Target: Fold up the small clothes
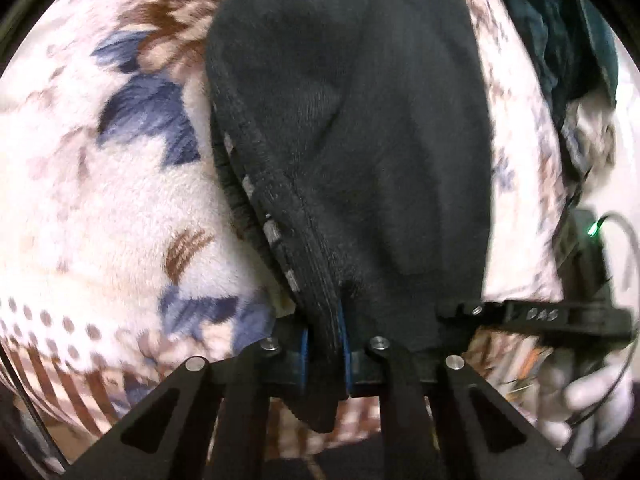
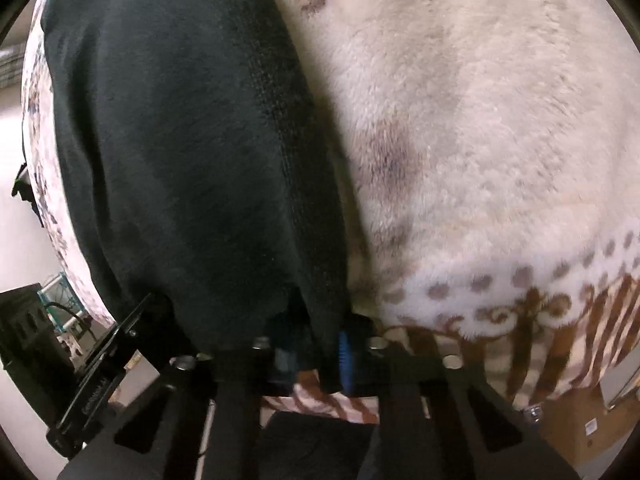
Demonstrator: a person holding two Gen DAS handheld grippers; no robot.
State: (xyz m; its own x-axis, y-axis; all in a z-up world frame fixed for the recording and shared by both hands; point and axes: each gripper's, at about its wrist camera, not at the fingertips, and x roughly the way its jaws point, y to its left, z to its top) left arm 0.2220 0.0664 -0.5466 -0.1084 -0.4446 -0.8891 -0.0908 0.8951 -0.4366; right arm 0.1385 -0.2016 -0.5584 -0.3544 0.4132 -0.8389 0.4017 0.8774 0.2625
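One black garment [image 1: 360, 140] lies stretched over a fleece blanket [image 1: 100, 200] between two grippers: the left gripper [image 1: 325, 354] pinches its banded edge between blue pads, and the right gripper [image 2: 320, 354] pinches another edge. A dark teal cloth [image 1: 568, 32] sits blurred at the far rim. The garment's far end is cut off, so its kind is unclear.

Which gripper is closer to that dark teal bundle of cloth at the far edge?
Left, likely: the teal bundle lies ahead-right of the left gripper; the right gripper doesn't see it.
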